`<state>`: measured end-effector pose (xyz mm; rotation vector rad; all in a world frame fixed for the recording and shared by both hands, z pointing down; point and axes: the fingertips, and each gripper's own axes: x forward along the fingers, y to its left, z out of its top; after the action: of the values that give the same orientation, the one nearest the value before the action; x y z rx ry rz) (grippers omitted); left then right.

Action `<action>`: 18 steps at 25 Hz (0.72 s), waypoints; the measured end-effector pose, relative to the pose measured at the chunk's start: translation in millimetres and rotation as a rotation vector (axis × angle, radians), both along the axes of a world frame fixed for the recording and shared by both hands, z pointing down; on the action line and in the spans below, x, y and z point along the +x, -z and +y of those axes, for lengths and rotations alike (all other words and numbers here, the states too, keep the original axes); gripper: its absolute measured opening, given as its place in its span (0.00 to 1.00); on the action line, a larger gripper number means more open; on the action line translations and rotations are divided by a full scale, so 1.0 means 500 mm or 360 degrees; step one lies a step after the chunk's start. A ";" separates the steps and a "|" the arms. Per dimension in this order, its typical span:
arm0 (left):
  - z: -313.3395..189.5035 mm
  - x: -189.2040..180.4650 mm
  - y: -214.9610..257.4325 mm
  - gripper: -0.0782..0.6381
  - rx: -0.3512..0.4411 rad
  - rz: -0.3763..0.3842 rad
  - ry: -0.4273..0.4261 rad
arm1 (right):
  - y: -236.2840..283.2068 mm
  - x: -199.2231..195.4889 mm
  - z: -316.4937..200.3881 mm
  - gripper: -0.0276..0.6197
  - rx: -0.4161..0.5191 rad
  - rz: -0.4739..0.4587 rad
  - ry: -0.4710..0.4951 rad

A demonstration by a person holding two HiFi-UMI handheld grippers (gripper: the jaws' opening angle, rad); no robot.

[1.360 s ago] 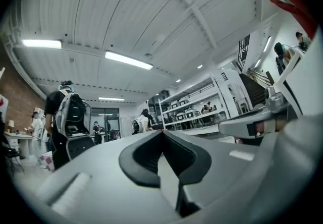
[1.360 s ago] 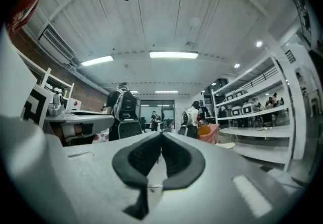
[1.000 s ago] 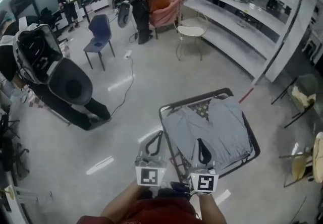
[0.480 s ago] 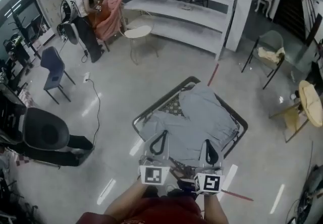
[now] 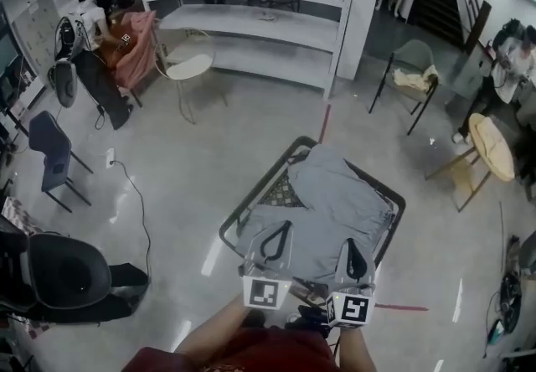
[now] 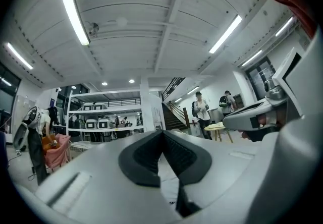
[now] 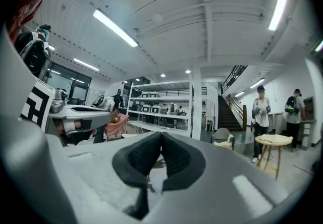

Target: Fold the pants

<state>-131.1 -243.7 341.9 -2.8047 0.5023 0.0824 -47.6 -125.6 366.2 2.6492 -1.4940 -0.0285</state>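
Grey pants lie spread and rumpled on a small black-framed table in the head view. Both grippers are held level over the table's near edge, side by side. The left gripper is shut with nothing in it, its tip above the near left part of the pants. Next to it the right gripper is also shut and empty, over the near right part. In the left gripper view the left gripper has its jaws pressed together, and the right gripper view shows the right gripper the same way.
A checkered patch shows at the pants' left edge. White shelving runs along the far wall, with a white round chair before it. A black office chair stands left; a wooden round table and a person are right.
The head view has swung, so the table and pants now sit more centred and the shelving fills the top. Both shut grippers have shifted slightly right over the pants' near edge.
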 end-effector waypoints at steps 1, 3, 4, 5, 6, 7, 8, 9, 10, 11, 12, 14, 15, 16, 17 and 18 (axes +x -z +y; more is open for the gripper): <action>-0.013 -0.005 0.002 0.12 0.0005 0.0004 -0.0035 | 0.002 -0.009 -0.012 0.05 -0.0002 0.0000 -0.0029; -0.035 -0.014 0.002 0.12 0.0009 0.0013 -0.0100 | 0.002 -0.025 -0.030 0.05 -0.0005 0.0007 -0.0085; -0.045 -0.019 0.001 0.12 0.0006 0.0016 -0.0128 | 0.001 -0.033 -0.036 0.05 -0.0006 0.0014 -0.0113; -0.054 -0.023 -0.001 0.12 -0.0001 0.0016 -0.0153 | -0.001 -0.040 -0.041 0.05 -0.0007 0.0018 -0.0142; -0.063 -0.027 -0.005 0.12 -0.0010 0.0013 -0.0177 | -0.002 -0.047 -0.044 0.05 -0.0009 0.0019 -0.0172; -0.070 -0.032 -0.009 0.12 -0.0020 0.0011 -0.0200 | -0.005 -0.056 -0.046 0.05 -0.0012 0.0019 -0.0203; -0.075 -0.038 -0.015 0.12 -0.0030 0.0012 -0.0224 | -0.008 -0.065 -0.047 0.05 -0.0014 0.0022 -0.0231; -0.080 -0.043 -0.019 0.12 -0.0040 0.0020 -0.0248 | -0.011 -0.074 -0.047 0.05 -0.0015 0.0025 -0.0259; -0.083 -0.048 -0.021 0.12 -0.0047 0.0030 -0.0273 | -0.013 -0.083 -0.046 0.05 -0.0017 0.0029 -0.0287; -0.086 -0.051 -0.021 0.12 -0.0050 0.0035 -0.0297 | -0.013 -0.090 -0.046 0.05 -0.0018 0.0032 -0.0312; -0.088 -0.054 -0.020 0.12 -0.0050 0.0029 -0.0321 | -0.013 -0.098 -0.046 0.05 -0.0023 0.0035 -0.0333; -0.090 -0.060 -0.018 0.12 -0.0038 0.0015 -0.0367 | -0.016 -0.114 -0.045 0.05 -0.0048 0.0031 -0.0373; -0.091 -0.062 -0.019 0.12 -0.0032 0.0015 -0.0386 | -0.020 -0.121 -0.043 0.05 -0.0066 0.0025 -0.0391; -0.091 -0.064 -0.022 0.12 -0.0029 0.0016 -0.0404 | -0.025 -0.127 -0.041 0.05 -0.0083 0.0021 -0.0408; -0.091 -0.066 -0.029 0.12 -0.0030 0.0011 -0.0419 | -0.030 -0.131 -0.038 0.05 -0.0096 0.0021 -0.0423; -0.090 -0.068 -0.038 0.12 -0.0032 -0.0004 -0.0433 | -0.034 -0.135 -0.033 0.05 -0.0105 0.0021 -0.0437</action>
<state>-165.3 -288.6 360.9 -2.8750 0.1184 0.1307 -114.9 -142.1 383.3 2.7675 -1.0948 0.0240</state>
